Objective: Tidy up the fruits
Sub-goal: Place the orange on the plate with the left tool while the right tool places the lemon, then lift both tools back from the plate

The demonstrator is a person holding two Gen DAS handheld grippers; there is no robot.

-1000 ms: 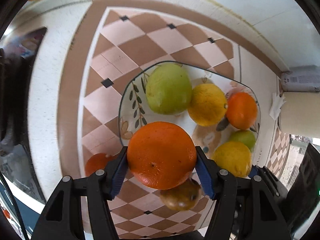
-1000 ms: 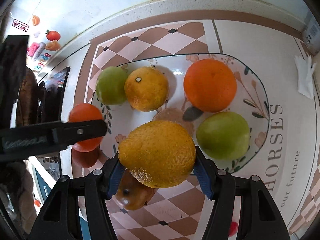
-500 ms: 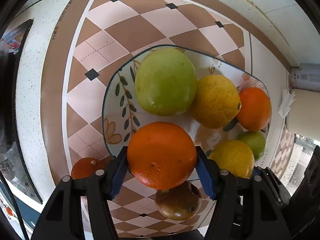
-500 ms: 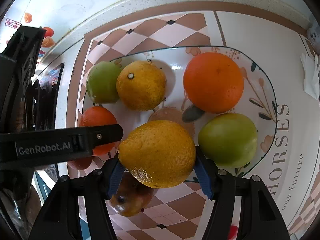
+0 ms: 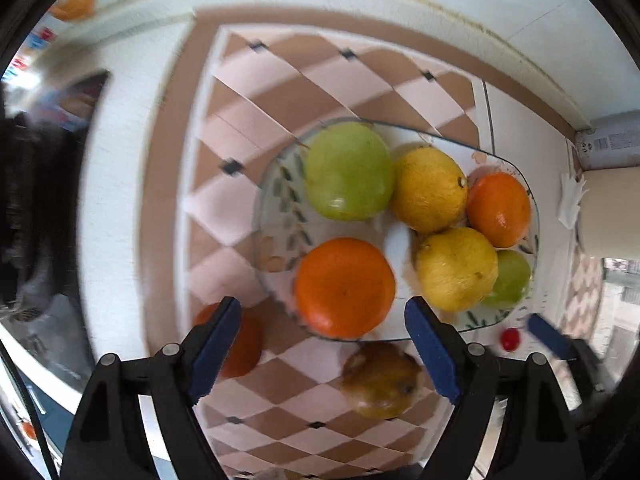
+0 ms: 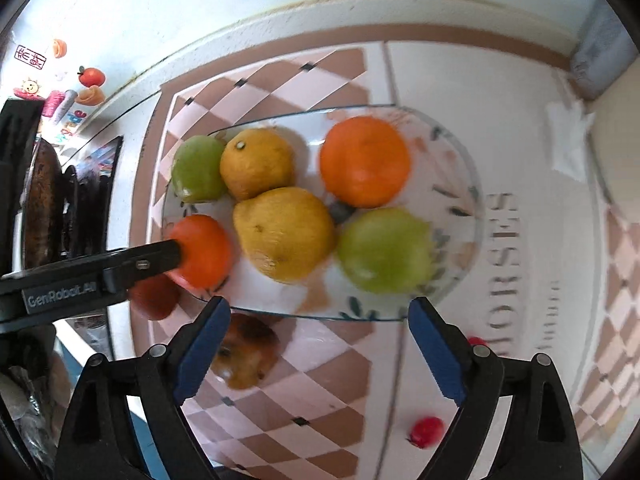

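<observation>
- Left tool (image 5: 322,344): jaws have just been opening and stand wide, nothing pressed between the pads. The orange (image 5: 345,287) it carried now sits on the glass plate (image 5: 276,184) at the plate's near edge, clear of both pads — released there so it joins the rest.
- Right tool (image 6: 318,340): jaws have likewise just been opening, wide apart and empty. The yellow citrus (image 6: 284,234) it carried rests mid-plate, touching a second yellow fruit (image 6: 256,162) and just beside a green fruit (image 6: 384,250).
- Plate load, right view: also a second orange (image 6: 364,160) and another green fruit (image 6: 198,174) — six in all, packed close, which likely keeps them from rolling.
- Still off the plate, on the tiled bench near its front edge: a brownish fruit (image 6: 246,354), a reddish-orange fruit (image 5: 240,344), a small red fruit (image 6: 426,432). Judged: task incomplete; these come next.
- Risk: the left orange sits near the rim and may roll off.
</observation>
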